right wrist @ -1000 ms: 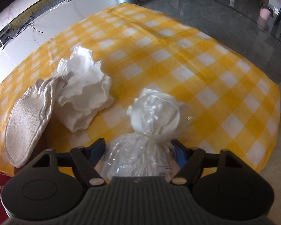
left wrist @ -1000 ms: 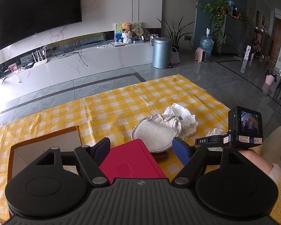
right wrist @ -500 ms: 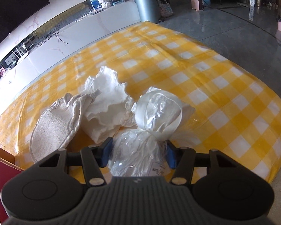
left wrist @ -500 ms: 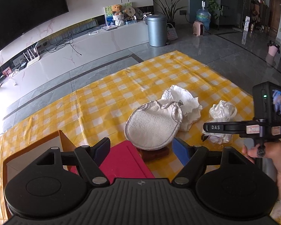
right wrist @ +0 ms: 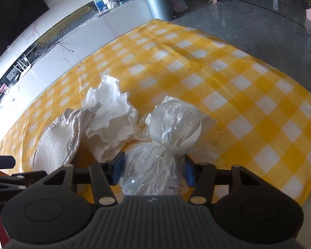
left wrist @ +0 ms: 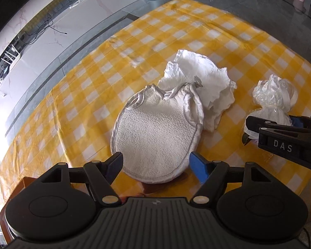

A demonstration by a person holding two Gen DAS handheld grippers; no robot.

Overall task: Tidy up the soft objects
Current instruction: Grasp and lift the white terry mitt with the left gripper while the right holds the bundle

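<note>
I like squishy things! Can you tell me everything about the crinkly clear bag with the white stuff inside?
The clear plastic bag is see-through, shiny and wrinkled, stuffed with soft white material. It is pinched at a waist into two lumps: a rounder far one and a fuller near one with a printed label. It lies on the yellow checked cloth, to the right of the crumpled white cloth. The right gripper has its jaws pressed on the near lump's sides, having just closed on it.

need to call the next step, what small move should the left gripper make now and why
Probably lower the left gripper onto the near edge of the white mitt and close. Its fingers stand open with nothing pinched, while the right gripper already clamps the plastic-wrapped bundle.
</note>
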